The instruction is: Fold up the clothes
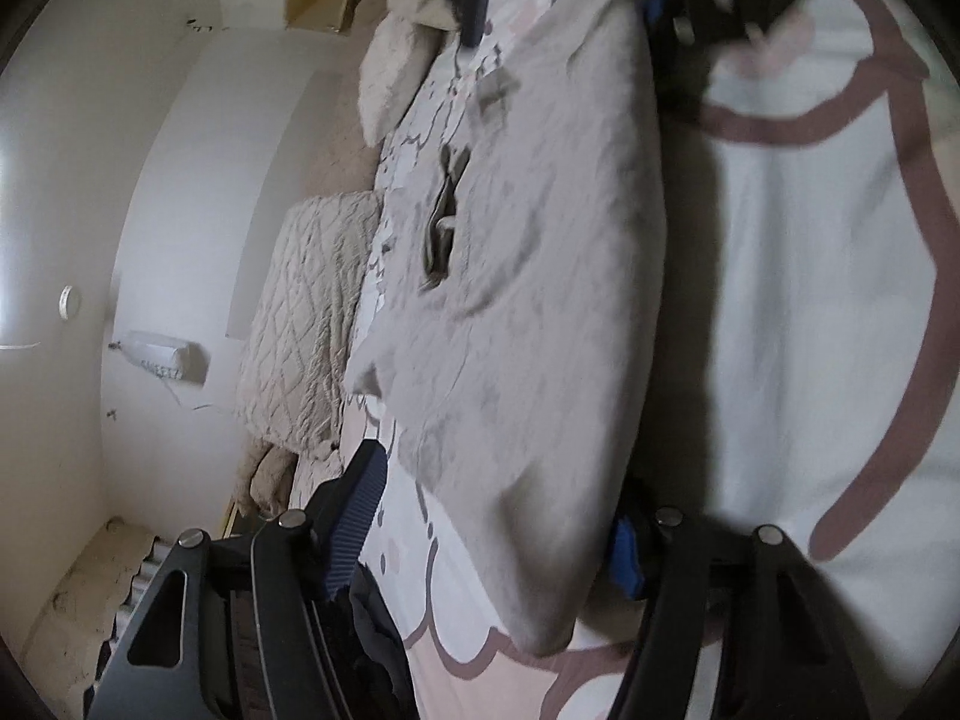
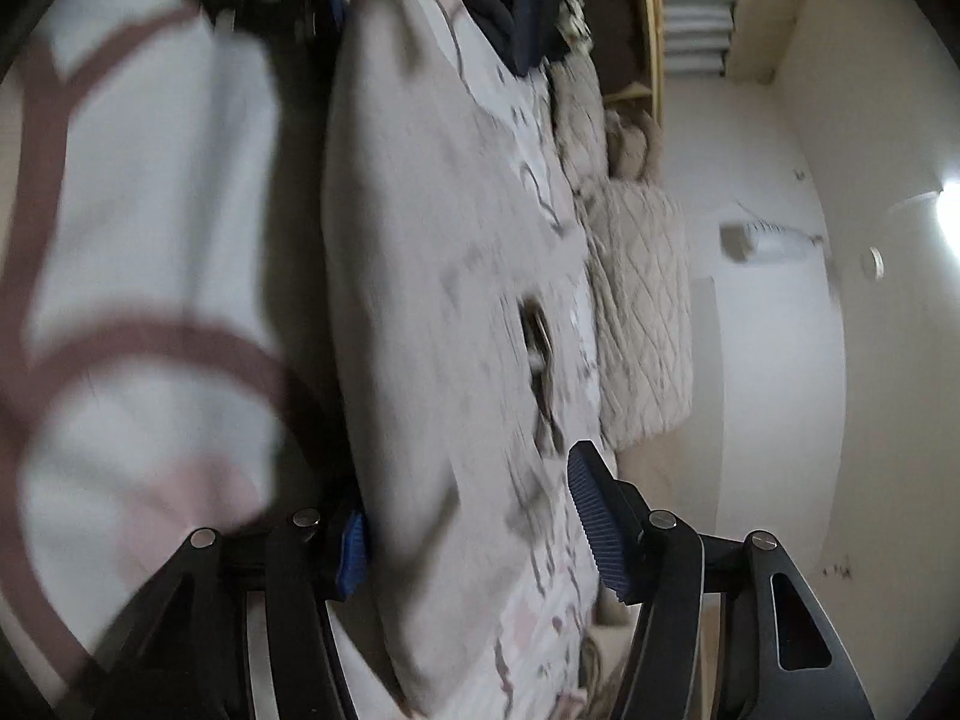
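A beige-grey garment lies flat on a bed sheet that is white with brown and pink outlines. Its dark neck opening faces up. My left gripper is rolled on its side and straddles one raised edge of the garment. One pad is tucked under the cloth and the other stands off it, so the jaws are open. My right gripper straddles the garment at the opposite end in the same way. The right gripper also shows at the top of the left wrist view. Both views are motion-blurred.
A quilted beige blanket and a cream cloth bundle lie along the bed's far side by the white wall, which carries an air-conditioning unit. Dark clothes are heaped at one end, near a wooden shelf with stacked pale textiles.
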Demonstrator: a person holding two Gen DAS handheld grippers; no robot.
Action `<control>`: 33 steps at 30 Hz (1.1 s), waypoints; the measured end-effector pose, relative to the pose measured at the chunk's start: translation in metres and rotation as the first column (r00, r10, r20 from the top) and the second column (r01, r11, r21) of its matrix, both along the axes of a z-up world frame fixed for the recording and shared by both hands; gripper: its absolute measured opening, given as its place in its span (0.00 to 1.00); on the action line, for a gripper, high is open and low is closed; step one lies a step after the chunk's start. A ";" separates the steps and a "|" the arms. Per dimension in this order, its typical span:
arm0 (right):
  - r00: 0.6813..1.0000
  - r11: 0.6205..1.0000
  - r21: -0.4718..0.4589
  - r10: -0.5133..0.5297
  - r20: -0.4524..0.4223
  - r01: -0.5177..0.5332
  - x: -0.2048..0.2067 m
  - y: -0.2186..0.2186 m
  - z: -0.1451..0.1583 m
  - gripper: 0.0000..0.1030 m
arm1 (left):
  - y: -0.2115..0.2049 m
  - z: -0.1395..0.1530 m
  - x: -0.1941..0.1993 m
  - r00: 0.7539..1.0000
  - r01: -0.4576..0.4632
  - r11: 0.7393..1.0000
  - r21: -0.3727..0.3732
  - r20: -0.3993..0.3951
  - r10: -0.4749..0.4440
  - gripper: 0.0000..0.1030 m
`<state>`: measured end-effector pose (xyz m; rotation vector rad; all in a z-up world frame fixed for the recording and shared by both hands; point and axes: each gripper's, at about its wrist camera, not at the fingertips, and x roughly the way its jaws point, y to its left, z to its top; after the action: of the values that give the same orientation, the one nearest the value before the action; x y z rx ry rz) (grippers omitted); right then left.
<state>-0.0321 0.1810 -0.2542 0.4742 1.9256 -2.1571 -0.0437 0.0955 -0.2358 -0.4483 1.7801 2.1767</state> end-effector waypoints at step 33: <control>0.876 0.994 -0.092 -0.006 0.483 0.058 0.113 0.026 0.143 0.05 | -0.017 0.157 0.107 0.728 -0.137 0.972 0.190 0.684 -0.031 0.05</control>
<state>0.0805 0.2070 -0.1108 0.9292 1.5299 -1.9047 0.0638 0.0781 -0.0792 -1.0899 1.0986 1.8454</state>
